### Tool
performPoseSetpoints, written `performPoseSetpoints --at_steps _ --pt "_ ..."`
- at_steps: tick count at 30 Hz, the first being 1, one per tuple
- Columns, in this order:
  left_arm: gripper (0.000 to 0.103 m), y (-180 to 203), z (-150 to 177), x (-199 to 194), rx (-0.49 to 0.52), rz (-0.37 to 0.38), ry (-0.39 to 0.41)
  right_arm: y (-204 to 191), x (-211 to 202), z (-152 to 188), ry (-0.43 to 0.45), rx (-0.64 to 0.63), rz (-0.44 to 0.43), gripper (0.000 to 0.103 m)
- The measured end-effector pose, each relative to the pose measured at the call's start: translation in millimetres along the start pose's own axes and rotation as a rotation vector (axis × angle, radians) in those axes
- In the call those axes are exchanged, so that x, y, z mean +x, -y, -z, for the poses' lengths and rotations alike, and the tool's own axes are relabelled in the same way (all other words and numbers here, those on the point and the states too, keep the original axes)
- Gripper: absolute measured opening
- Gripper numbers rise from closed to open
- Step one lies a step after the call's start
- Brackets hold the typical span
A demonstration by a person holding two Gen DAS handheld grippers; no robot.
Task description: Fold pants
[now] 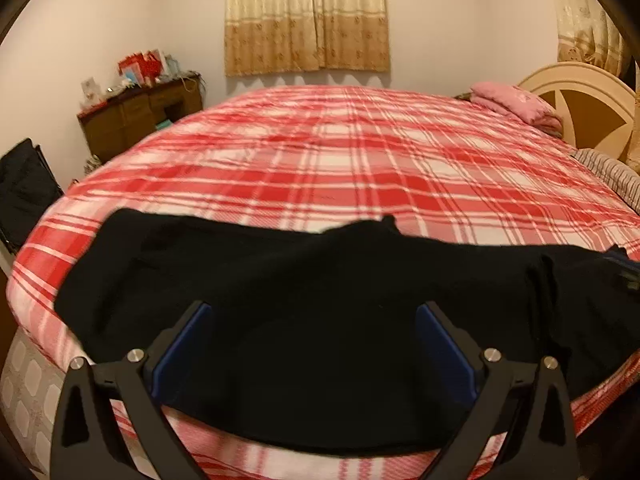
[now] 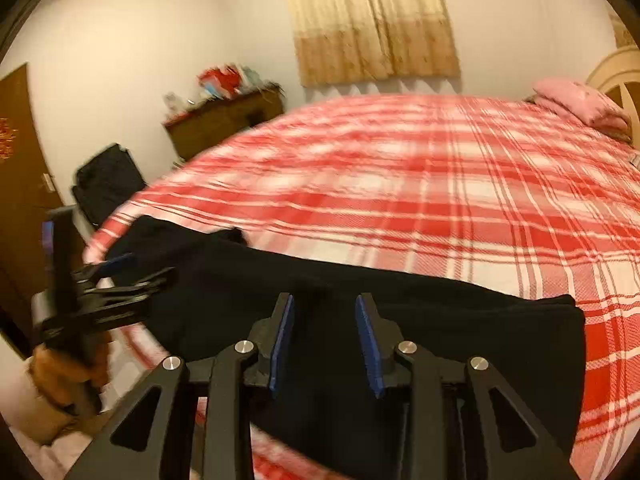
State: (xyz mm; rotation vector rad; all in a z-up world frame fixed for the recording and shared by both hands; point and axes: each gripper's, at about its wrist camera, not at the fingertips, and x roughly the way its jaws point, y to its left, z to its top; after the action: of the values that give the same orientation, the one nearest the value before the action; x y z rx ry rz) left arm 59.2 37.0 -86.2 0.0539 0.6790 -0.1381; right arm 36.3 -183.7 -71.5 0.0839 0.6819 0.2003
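Observation:
Black pants lie stretched sideways along the near edge of the bed, over its red plaid cover. My left gripper hovers over their middle, jaws wide open, blue pads clear of the cloth. From the right wrist view the pants run from the bed's left corner to a folded end at the right. My right gripper is above them with a narrow gap between its blue pads and no cloth pinched. The left gripper shows at the left, held by a hand.
A wooden dresser loaded with small items stands at the far left wall, with a black bag beside the bed. Folded pink bedding and a striped cloth lie by the headboard. A brown door is at the left.

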Motion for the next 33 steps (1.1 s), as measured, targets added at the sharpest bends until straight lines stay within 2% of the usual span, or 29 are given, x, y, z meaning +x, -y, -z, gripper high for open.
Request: performPoseSetpoints --at_steps 1,3,4,7,12,15,17,20,23,25,27,29,31,33 --pt "0.103 1.7 1.2 1.3 0.006 0.004 -0.007 -4.7 14.1 1.4 -0.022 -0.016 -0.008 0.025" --pt "0.103 4.5 2.6 2.3 0.022 -0.007 -0.008 -14.8 44.2 2.6 -0.084 -0.028 -0.069 0.024" --pt "0.103 6.1 3.6 1.1 0.027 -0.01 -0.008 -23.9 64.3 5.5 -0.119 -0.044 -0.065 0.025" --pt "0.103 9.7 4.7 1.5 0.037 -0.011 -0.016 -33.2 75.1 1.3 -0.038 -0.07 0.004 0.027" --pt "0.103 16.9 6.3 -1.3 0.058 -0.006 -0.013 -16.0 55.9 -2.8 0.003 0.027 -0.091 0.033" --pt "0.103 25.3 4.8 -9.3 0.093 -0.003 0.018 6.1 6.6 -17.7 0.13 0.093 -0.126 0.033" --pt "0.103 31.2 3.4 -14.3 0.108 0.015 0.036 26.5 -25.1 -26.1 0.174 0.091 -0.054 0.033" --pt "0.103 44.9 2.6 -22.0 0.137 0.063 0.063 57.5 -54.8 -20.7 0.157 0.094 0.085 0.033" --pt "0.103 68.1 1.4 -28.7 0.192 0.106 0.082 85.3 -70.4 1.3 0.127 0.109 0.199 0.033" --pt "0.103 89.1 0.1 -33.3 0.239 0.141 0.094 101.0 -70.9 17.6 0.1 0.161 0.214 0.033" --pt "0.103 108.4 0.2 -35.8 0.281 0.18 0.097 113.8 -57.6 29.9 0.048 0.217 0.192 0.033" --pt "0.103 127.3 0.8 -32.6 0.303 0.218 0.087 121.6 -36.7 37.6 -0.008 0.236 0.211 0.033" --pt "0.103 139.0 1.8 -23.3 0.311 0.222 0.053 118.8 -26.2 38.4 0.022 0.222 0.231 0.033" --pt "0.103 149.5 6.5 -8.9 0.314 0.215 0.008 112.0 -14.9 33.9 0.012 0.177 0.275 0.034"
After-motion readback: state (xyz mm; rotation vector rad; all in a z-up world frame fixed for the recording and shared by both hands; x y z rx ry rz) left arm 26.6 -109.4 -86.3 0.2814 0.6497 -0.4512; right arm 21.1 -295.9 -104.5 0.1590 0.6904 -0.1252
